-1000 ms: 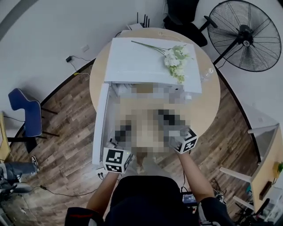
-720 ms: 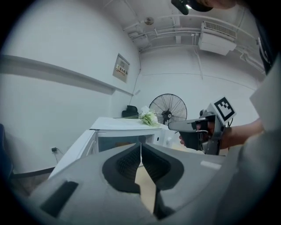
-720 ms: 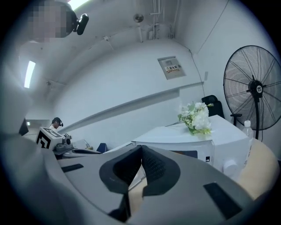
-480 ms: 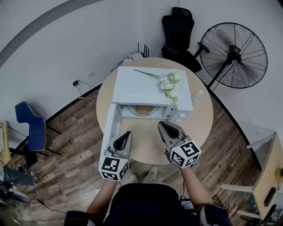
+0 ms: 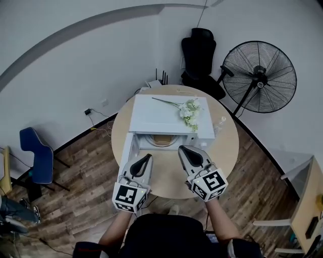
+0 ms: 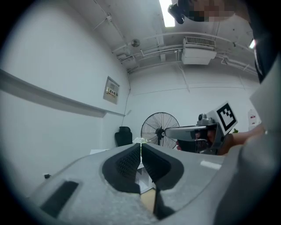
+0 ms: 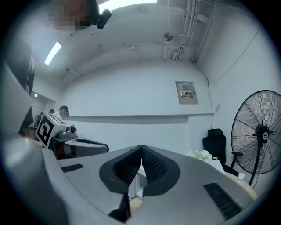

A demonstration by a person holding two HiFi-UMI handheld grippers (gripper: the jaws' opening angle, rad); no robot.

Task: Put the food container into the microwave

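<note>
Edges: microwave door point(image 5: 126, 151) open at left; table rim point(image 5: 232, 151) under both grippers.
Food container point(image 5: 162, 139): in the cavity point(image 5: 151, 140) — beyond the jaw tips, apart.
Jaws: left gripper point(image 5: 146, 157), right gripper point(image 5: 182, 150) clenched, empty.

Office-type room: black office chair point(image 5: 199, 53), pedestal fan point(image 5: 259, 76), blue chair point(image 5: 36, 153), ceiling air-conditioner unit point(image 6: 198, 49).

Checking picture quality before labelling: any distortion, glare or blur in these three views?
Head view: sharp, evenly lit, wall rail bowed by the lens. Left gripper view: dark rounded corners, bright ceiling lamp. Right gripper view: same corners, ceiling lamp glare, fan warped at edge.
</note>
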